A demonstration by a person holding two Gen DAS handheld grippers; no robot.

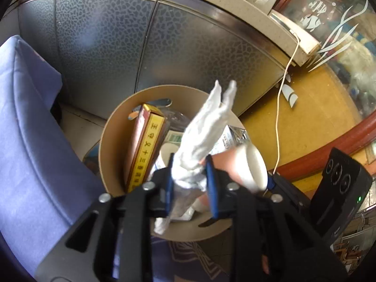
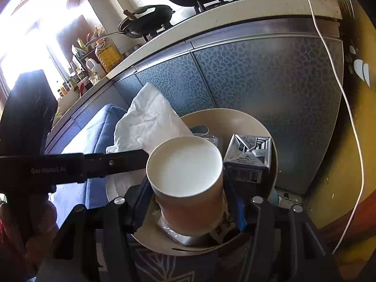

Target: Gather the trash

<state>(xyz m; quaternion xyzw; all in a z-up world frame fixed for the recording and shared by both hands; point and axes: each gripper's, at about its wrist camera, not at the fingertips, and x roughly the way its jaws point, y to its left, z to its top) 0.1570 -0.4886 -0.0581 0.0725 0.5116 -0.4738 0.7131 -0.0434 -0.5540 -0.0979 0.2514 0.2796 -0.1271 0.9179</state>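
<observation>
A round beige bin (image 1: 103, 150) stands on the floor against the cabinet, with a yellow and red box (image 1: 146, 150) and a milk carton (image 1: 231, 138) inside. My left gripper (image 1: 190, 162) hangs over it, its blue pads pressed on a crumpled white tissue (image 1: 206, 122) that sticks out forward. In the right wrist view my right gripper (image 2: 186, 183) is shut on a brown paper cup (image 2: 185, 164) above the bin (image 2: 270, 136), beside the carton (image 2: 249, 162). The tissue (image 2: 145, 117) and left gripper (image 2: 143, 156) show at the left there. The cup (image 1: 253, 166) is just right of the tissue.
A patterned grey cabinet front (image 1: 105, 47) rises right behind the bin. A blue cushion (image 1: 28, 129) lies to the left. A white cable (image 1: 279, 122) hangs from the counter to the yellow floor (image 1: 305, 108). Pans (image 2: 150, 21) and bottles sit on the counter above.
</observation>
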